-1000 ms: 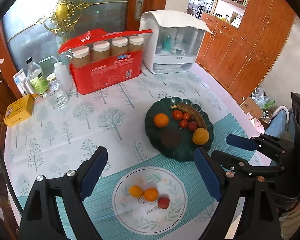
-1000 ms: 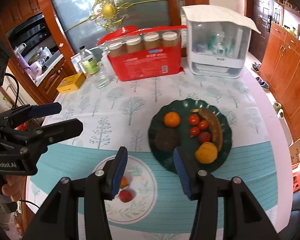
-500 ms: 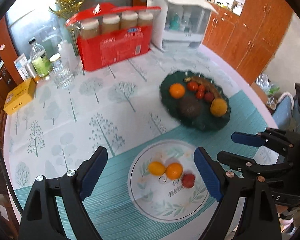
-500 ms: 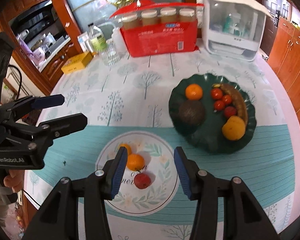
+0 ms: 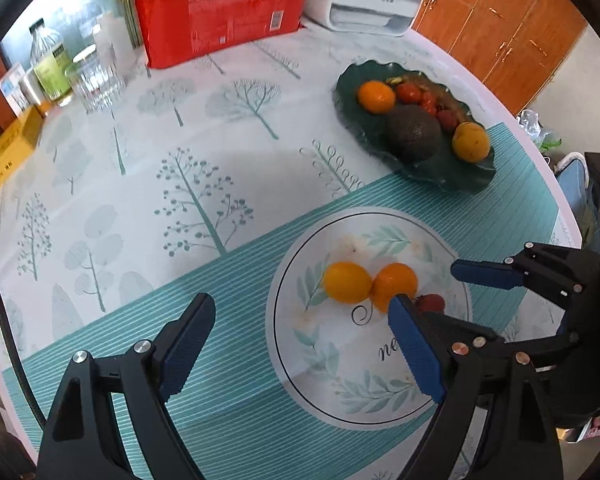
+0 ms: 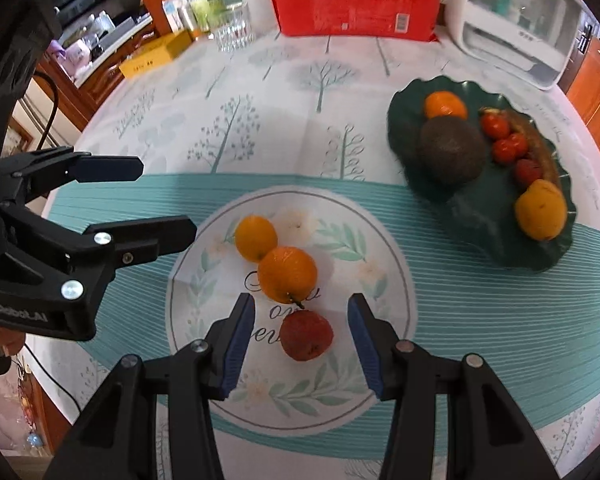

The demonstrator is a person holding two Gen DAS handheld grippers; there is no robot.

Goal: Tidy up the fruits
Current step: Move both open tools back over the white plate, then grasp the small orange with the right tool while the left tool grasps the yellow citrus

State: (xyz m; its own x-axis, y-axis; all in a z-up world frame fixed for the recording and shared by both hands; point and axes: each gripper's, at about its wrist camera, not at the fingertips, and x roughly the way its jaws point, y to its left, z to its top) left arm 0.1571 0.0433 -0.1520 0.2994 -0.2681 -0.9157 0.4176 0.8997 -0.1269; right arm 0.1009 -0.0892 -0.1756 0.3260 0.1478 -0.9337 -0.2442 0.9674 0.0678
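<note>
On the white leaf-print plate [image 6: 340, 392] lie two oranges [image 6: 287, 274] [image 6: 256, 238] and a small red fruit [image 6: 306, 334]. My right gripper [image 6: 300, 306] hangs just above the plate, open, with the red fruit between its blue pads and a gap on each side. Further left, my left gripper [image 5: 300, 312] is open wide and empty over the plate's [image 5: 332, 360] left edge; the right wrist view shows it [image 6: 166, 200] too. A dark green plate [image 6: 492, 208] at the right holds an orange, an avocado [image 6: 452, 154], small tomatoes, a banana and a yellow fruit [image 6: 540, 210].
At the table's back stand a red box [image 6: 356, 4], a white countertop appliance [image 6: 516, 28], a glass [image 6: 232, 32], bottles and a yellow box [image 6: 156, 54]. The round table's edge curves close on the right, with wooden cabinets [image 5: 500, 40] beyond.
Both grippers have come down towards the white plate, so its fruits look much larger. The right gripper's pads now flank the red fruit. Neither pair of jaws has changed its width.
</note>
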